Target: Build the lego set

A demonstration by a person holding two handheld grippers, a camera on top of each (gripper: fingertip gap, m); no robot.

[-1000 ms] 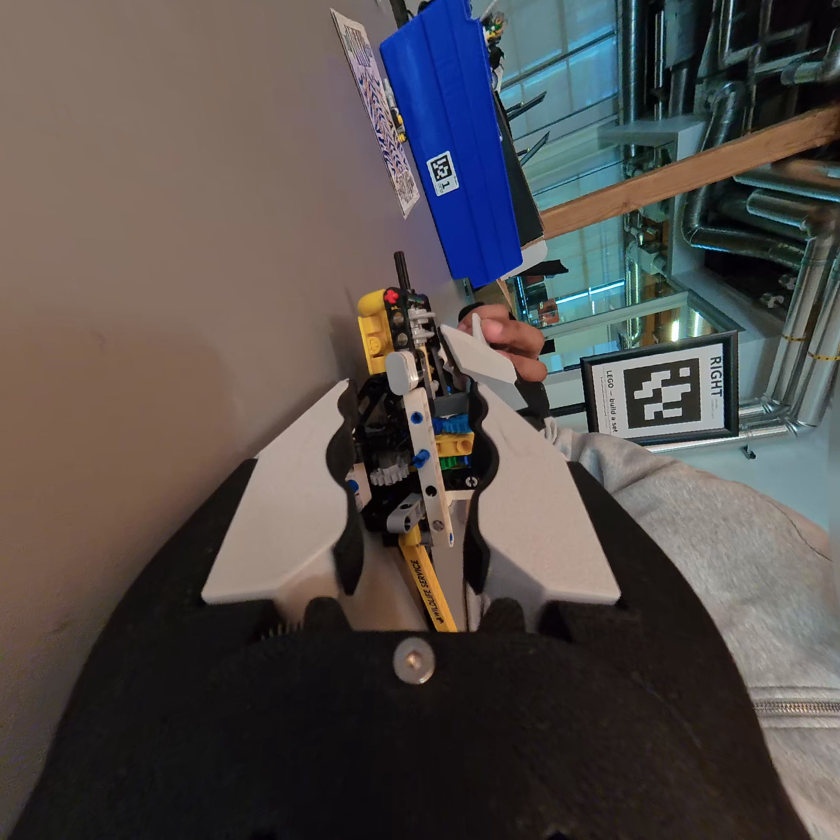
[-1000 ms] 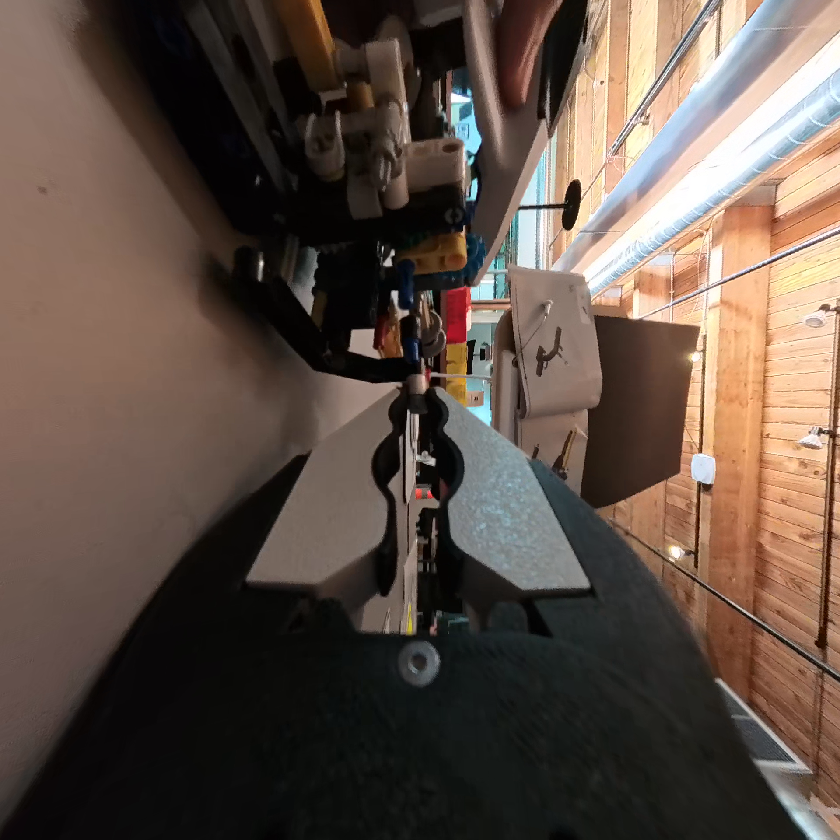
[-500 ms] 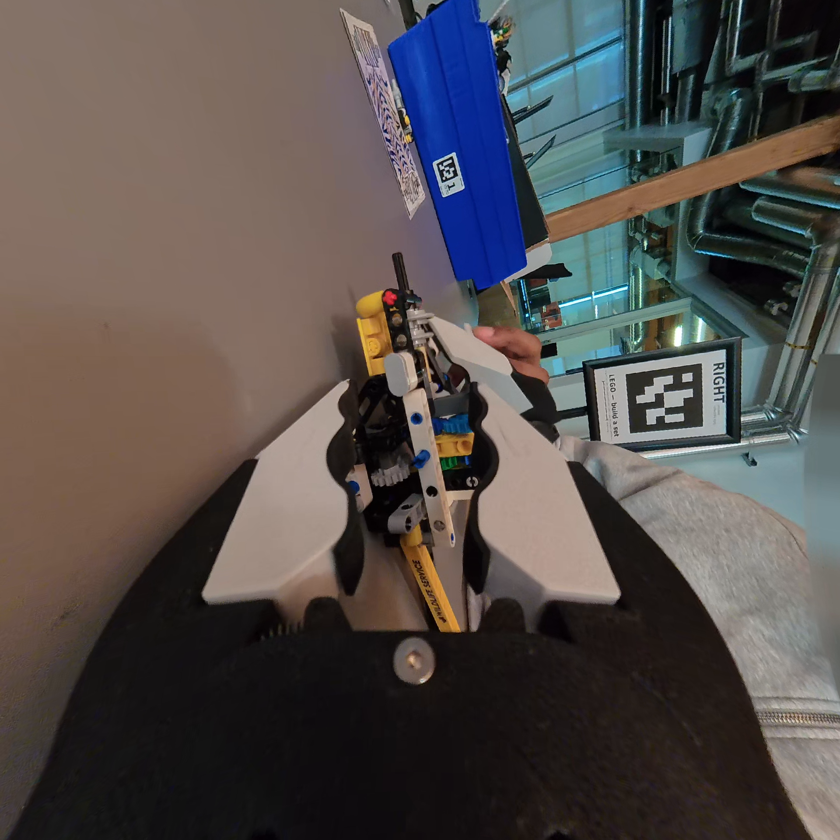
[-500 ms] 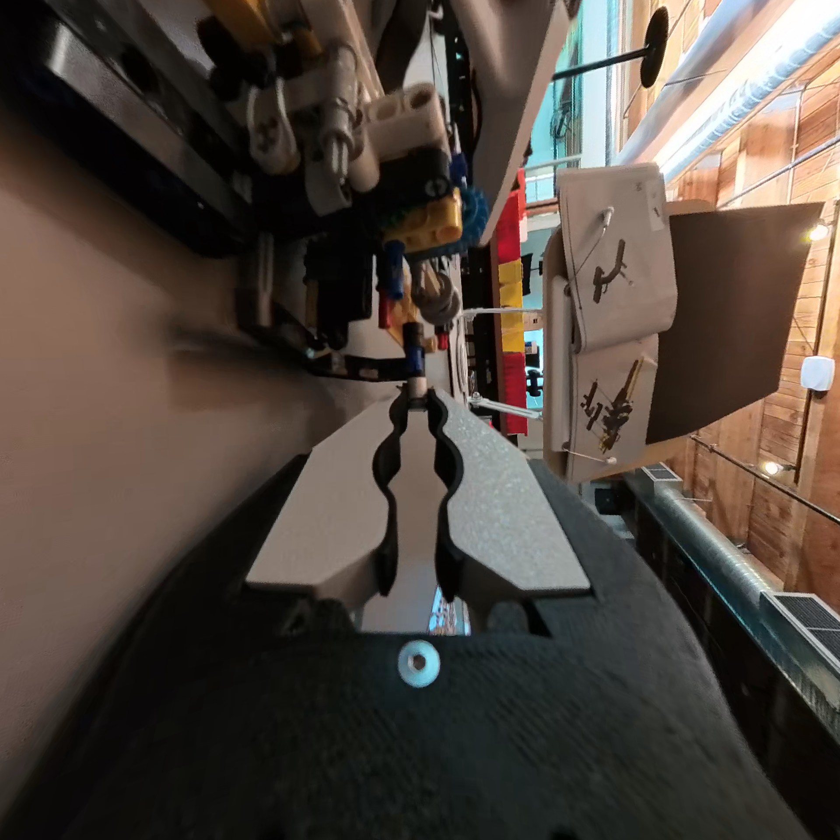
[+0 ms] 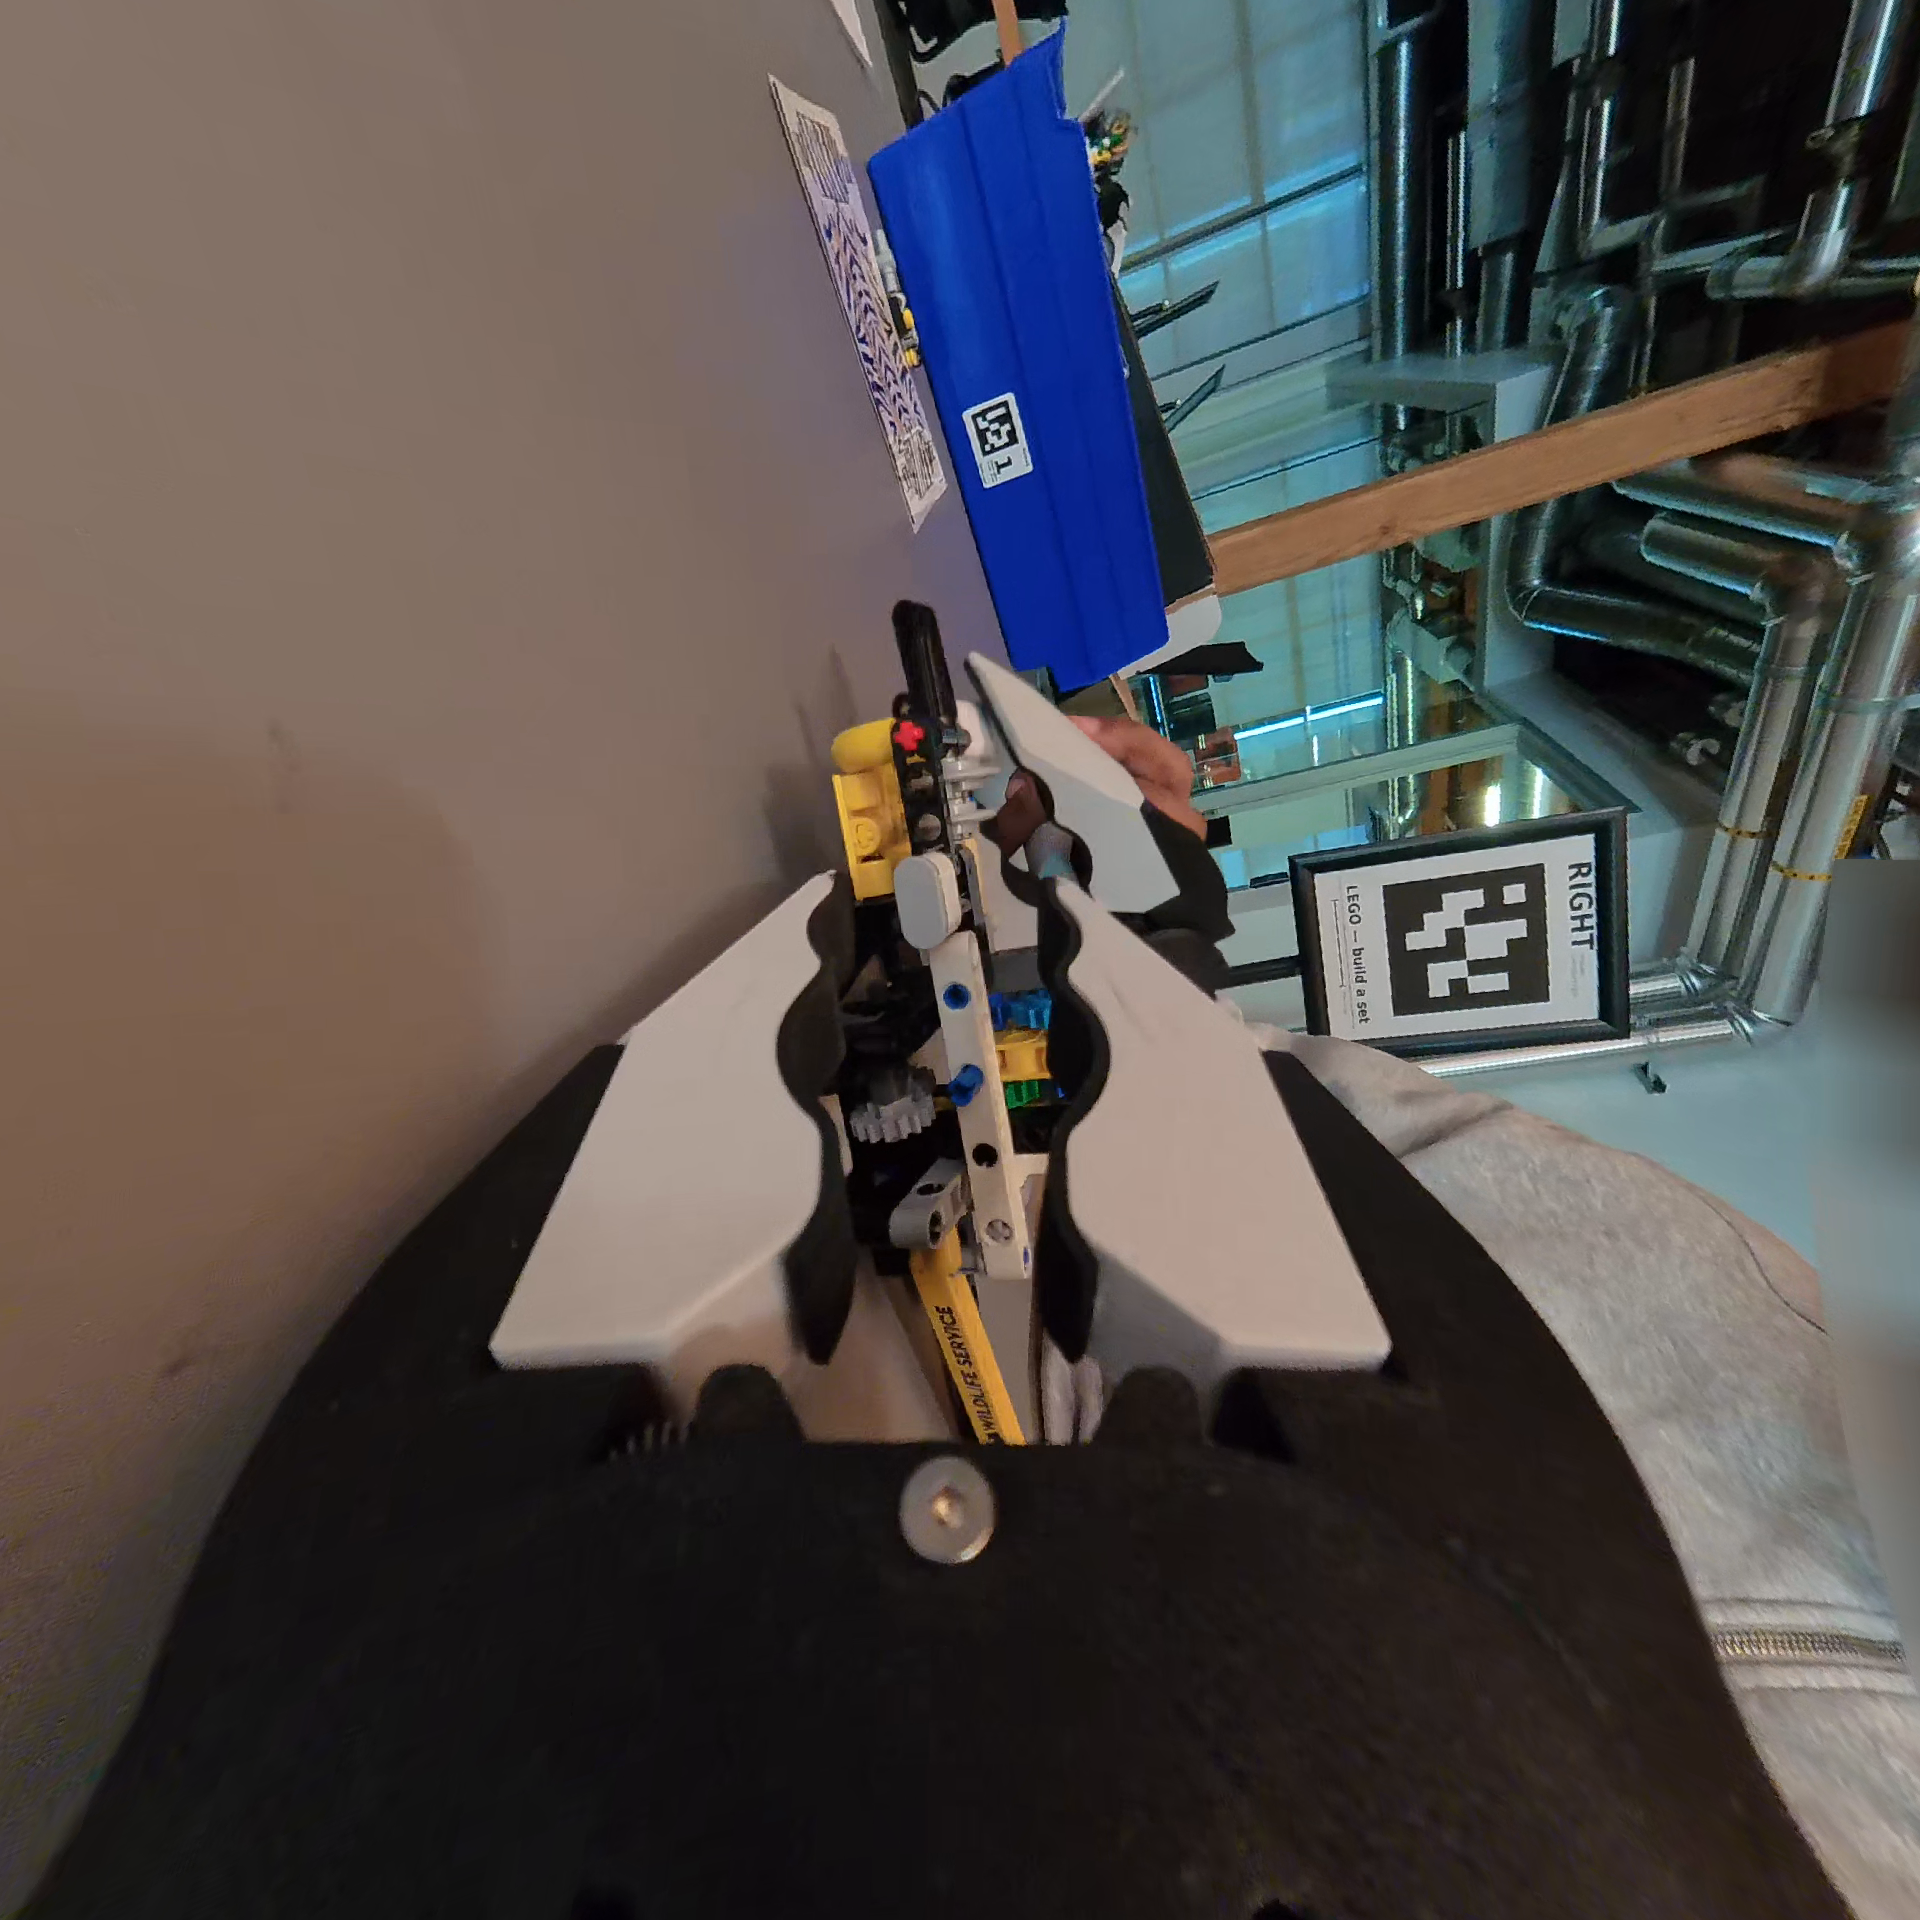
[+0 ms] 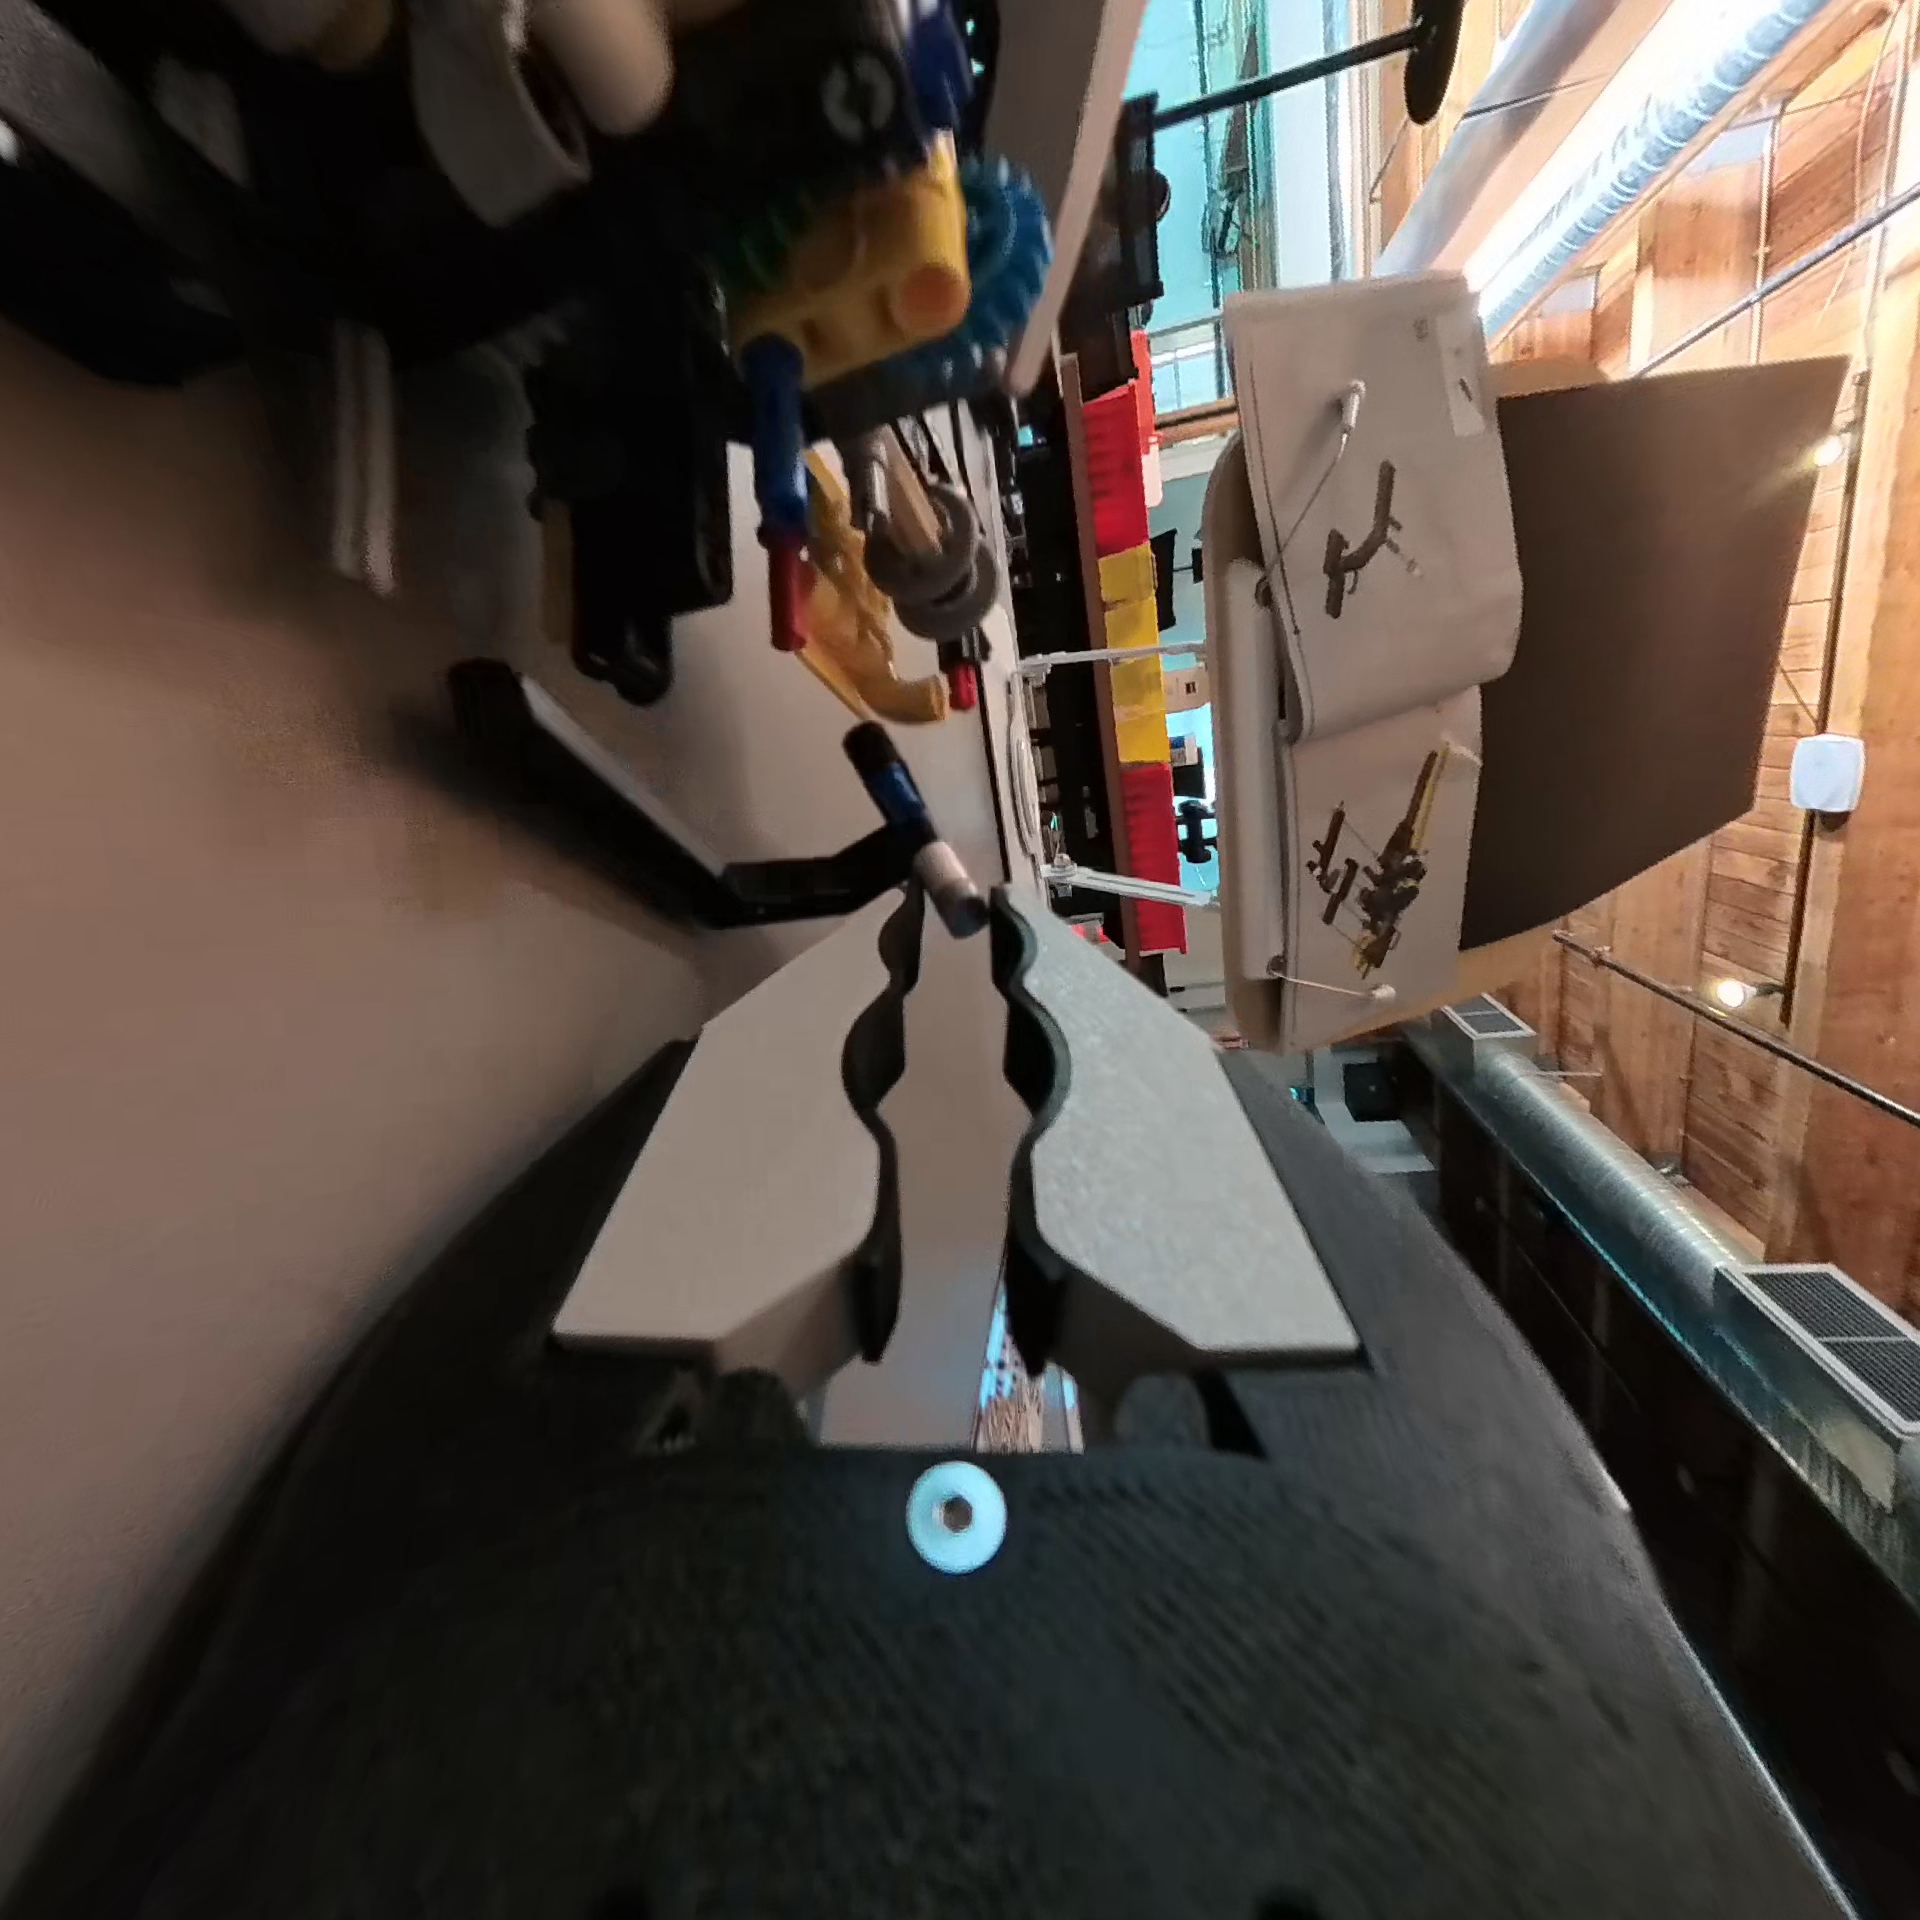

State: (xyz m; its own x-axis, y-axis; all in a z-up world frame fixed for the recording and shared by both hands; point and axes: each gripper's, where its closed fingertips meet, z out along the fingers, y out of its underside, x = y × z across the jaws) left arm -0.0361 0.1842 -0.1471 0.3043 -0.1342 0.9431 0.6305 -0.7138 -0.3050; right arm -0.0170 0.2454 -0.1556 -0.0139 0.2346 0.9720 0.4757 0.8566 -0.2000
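Observation:
My left gripper [image 5: 940, 894] is shut on the lego model [image 5: 966, 1039], a black, white and yellow technic build with blue pins, grey gears and a black axle at its far end. My right gripper [image 6: 956, 899] is shut on a small pin [image 6: 914, 821] with grey, blue and black sections, held tilted at the fingertips just short of the model [image 6: 862, 281]. The model's yellow block and blue gear fill the top of the right wrist view. In the left wrist view the right gripper [image 5: 1023, 821] reaches in at the model's far end, with a hand behind it.
The grey table [image 5: 364, 520] runs along the left side of both views. A blue bin [image 5: 1029, 395] and a patterned sheet [image 5: 873, 301] lie farther off. A framed marker sign [image 5: 1455, 935] stands beyond the grey sleeve [image 5: 1610, 1351]. There is about 7 cm between the tips of the two grippers.
My right gripper has come closer to the model with the pin, which now sits tilted in the fingertips. My left gripper has kept its hold on the model.

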